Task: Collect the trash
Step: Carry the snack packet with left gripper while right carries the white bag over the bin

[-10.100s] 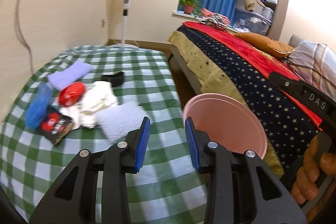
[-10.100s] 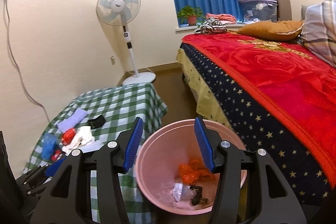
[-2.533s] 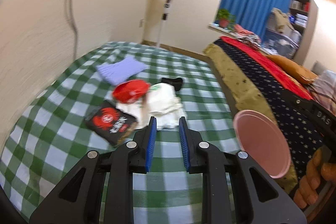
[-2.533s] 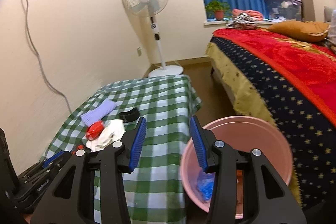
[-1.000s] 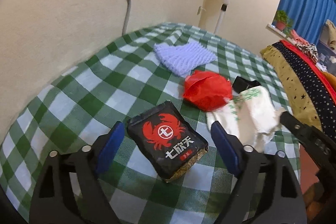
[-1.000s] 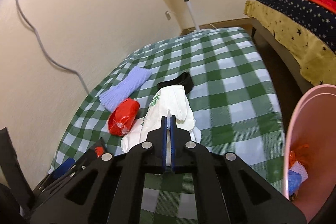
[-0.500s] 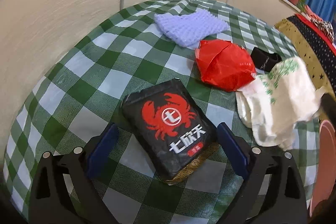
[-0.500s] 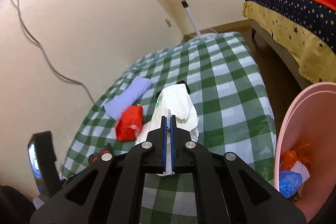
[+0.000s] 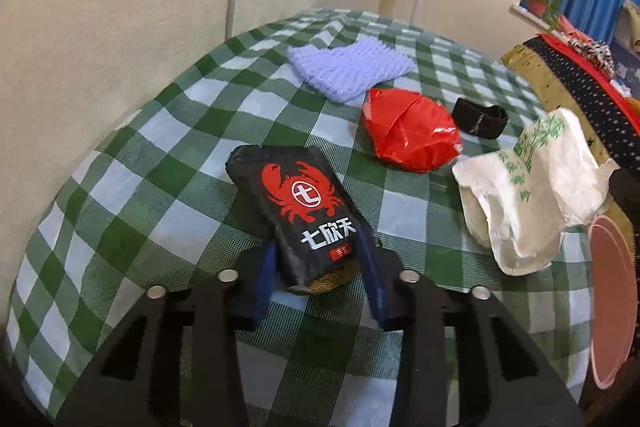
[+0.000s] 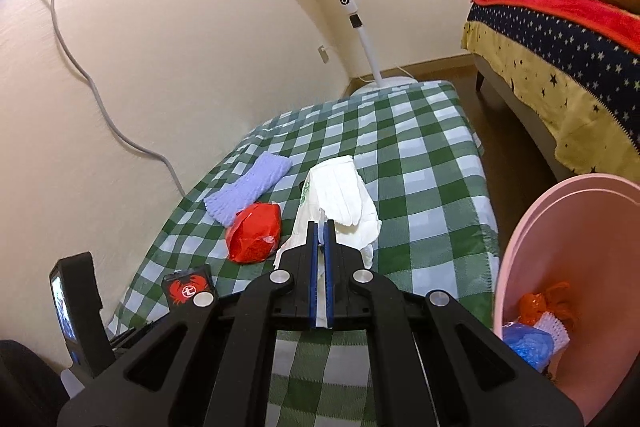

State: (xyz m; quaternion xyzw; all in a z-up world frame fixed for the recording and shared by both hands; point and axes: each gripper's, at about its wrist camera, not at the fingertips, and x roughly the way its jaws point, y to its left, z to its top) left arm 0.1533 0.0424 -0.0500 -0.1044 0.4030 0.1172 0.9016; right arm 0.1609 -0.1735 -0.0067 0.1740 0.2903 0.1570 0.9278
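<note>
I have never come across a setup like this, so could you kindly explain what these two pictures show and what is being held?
There is no robot here: a person holds a pair of tongs in each hand, with a wide-angle camera on each looking along its fingers.

In the left camera picture, the left tongs close around the near end of a black crab snack packet lying on the green checked tablecloth.

In the right camera picture, the right tongs are shut on a white plastic bag.

Also on the cloth: a red bag, a lilac foam sleeve and a black band. The pink bin beside the table already holds some rubbish.
</note>
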